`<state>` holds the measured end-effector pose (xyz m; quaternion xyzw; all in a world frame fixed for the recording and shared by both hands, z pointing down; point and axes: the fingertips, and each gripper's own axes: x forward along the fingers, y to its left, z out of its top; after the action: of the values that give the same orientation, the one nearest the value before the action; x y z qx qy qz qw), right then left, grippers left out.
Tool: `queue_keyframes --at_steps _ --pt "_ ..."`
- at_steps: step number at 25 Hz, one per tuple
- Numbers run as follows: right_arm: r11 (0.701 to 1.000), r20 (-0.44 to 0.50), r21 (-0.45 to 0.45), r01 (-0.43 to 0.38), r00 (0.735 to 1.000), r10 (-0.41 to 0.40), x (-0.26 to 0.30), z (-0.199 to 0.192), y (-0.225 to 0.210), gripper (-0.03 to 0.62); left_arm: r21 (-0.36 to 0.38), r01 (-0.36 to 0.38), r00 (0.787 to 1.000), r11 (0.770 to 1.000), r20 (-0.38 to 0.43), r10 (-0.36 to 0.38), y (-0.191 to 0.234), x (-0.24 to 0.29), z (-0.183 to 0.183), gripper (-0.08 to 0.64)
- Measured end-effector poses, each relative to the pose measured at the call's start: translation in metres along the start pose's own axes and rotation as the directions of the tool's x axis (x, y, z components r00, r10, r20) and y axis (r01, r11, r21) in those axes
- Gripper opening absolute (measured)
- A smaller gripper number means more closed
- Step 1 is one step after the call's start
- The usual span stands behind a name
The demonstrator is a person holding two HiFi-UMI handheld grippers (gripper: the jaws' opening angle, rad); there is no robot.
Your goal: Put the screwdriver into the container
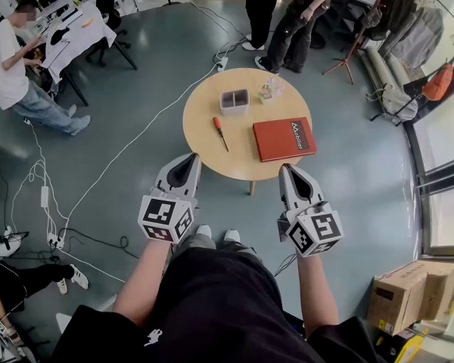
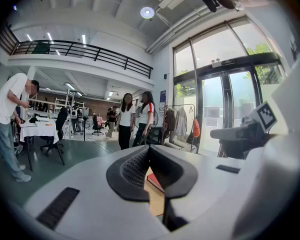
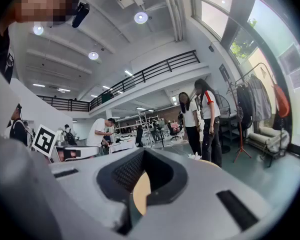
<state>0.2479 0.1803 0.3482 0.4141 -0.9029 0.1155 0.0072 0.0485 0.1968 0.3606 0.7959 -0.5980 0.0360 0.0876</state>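
The slim screwdriver with the orange-red handle [image 1: 220, 133] is lying untouched on the round, pale wooden table [image 1: 204, 153], its dark shaft pointing toward the near edge. Just past its handle, on the far side, the small grey square container [image 1: 234, 101] is standing with its top open. A flat red book [image 1: 284, 138] is lying to the right, and a small pinkish object [image 1: 271, 89] is sitting by the far rim, too small to identify.

The left gripper [image 1: 186, 163] and the right gripper [image 1: 290, 172] are hovering on the near side, short of the tabletop. Each has its jaws pressed together at the tips, gripping nothing.

The risks seem to be these: closed jaws arriving at such a thin, flat-lying tool would probably nudge or roll it toward the edge. The screwdriver also looks longer than the container is wide, so dropped in carelessly it may lean on the rim and tip the box over.
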Motion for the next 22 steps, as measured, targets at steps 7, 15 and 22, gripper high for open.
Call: queue_keyframes --at_steps 7,15,22 --pt "0.996 0.043 0.091 -0.008 0.999 0.004 -0.004 0.003 -0.014 0.002 -0.013 -0.020 0.999 1.000 -0.028 0.020 -0.002 0.003 -0.004 0.002" --pt "0.993 0.014 0.113 -0.038 0.999 0.036 -0.004 -0.012 -0.025 0.002 -0.006 0.005 0.998 1.000 -0.056 -0.006 -0.017 0.017 -0.012 0.003" --pt "0.987 -0.004 0.159 -0.028 1.000 0.029 0.004 -0.024 -0.041 0.002 0.026 -0.004 0.995 1.000 -0.099 0.006 -0.013 0.032 -0.016 0.003"
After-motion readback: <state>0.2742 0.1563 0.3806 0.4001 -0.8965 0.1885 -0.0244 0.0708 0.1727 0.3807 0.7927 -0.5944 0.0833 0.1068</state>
